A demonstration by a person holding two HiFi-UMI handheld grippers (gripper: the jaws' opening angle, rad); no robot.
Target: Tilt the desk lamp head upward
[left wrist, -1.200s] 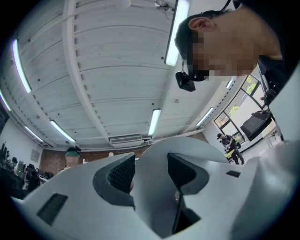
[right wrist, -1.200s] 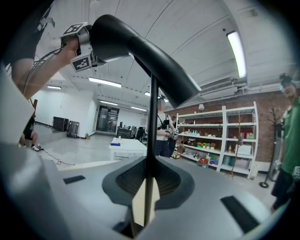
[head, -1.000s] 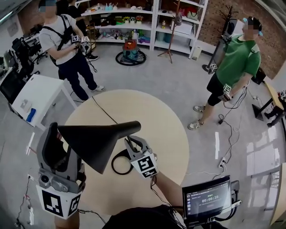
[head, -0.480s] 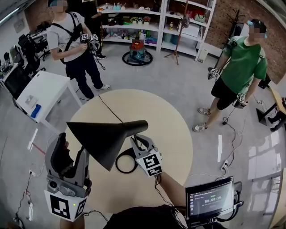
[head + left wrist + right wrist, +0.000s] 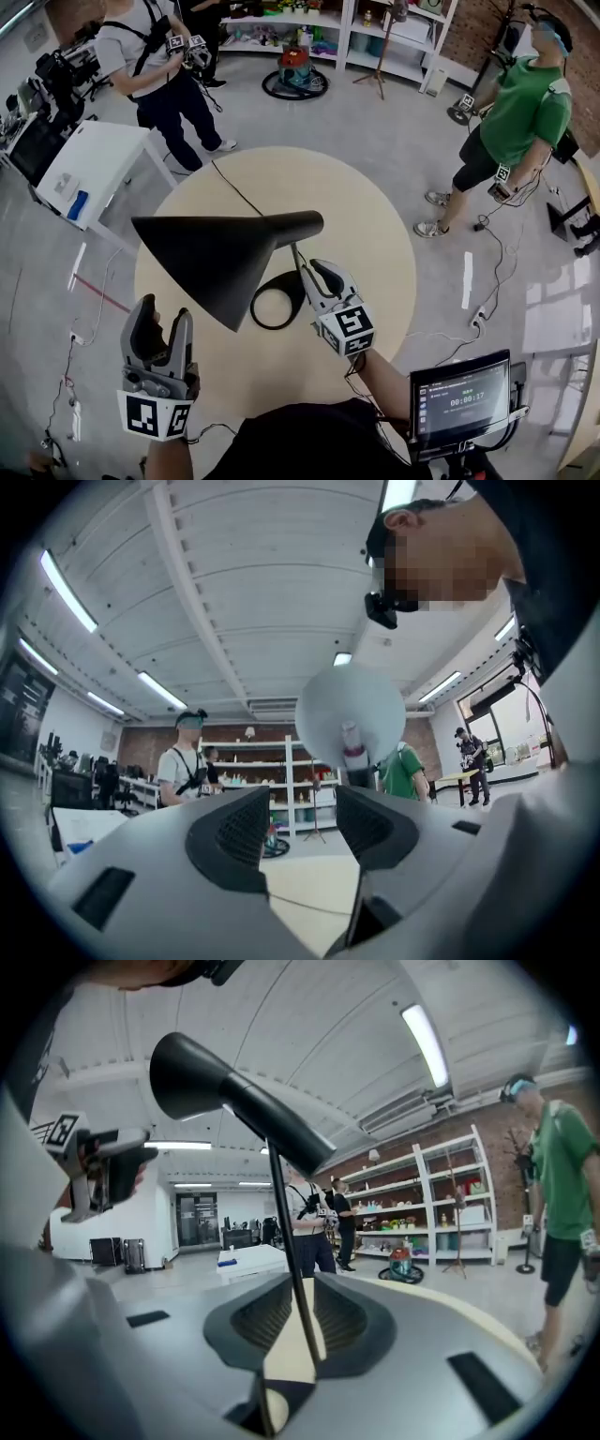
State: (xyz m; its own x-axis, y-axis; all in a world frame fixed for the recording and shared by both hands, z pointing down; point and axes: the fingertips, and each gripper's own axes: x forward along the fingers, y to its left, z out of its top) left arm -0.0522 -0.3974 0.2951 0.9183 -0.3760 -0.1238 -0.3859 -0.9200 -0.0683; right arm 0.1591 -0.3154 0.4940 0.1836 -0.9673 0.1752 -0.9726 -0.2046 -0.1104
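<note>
The black desk lamp stands on the round cream table (image 5: 361, 220). Its cone head (image 5: 211, 258) points left and its ring base (image 5: 272, 309) lies flat. In the left gripper view the cone head (image 5: 352, 710) shows from below, far past the jaws. My left gripper (image 5: 161, 314) hangs low at the lower left, apart from the lamp, open with nothing between its pads (image 5: 239, 832). My right gripper (image 5: 317, 274) is at the thin stem just under the head. In the right gripper view the stem (image 5: 281, 1213) runs between the jaws (image 5: 292, 1321) against the right pad, with a gap on its left.
The lamp's black cable (image 5: 234, 192) trails across the table to the far edge. A white side table (image 5: 89, 159) stands at the left. Two people with grippers (image 5: 159, 66) (image 5: 520, 112) stand beyond the table. A small screen (image 5: 464, 403) sits at the lower right.
My left gripper has dropped from beside the cone head to well below it, at the lower left. The right gripper has stayed at the stem, and the head view has tipped further down.
</note>
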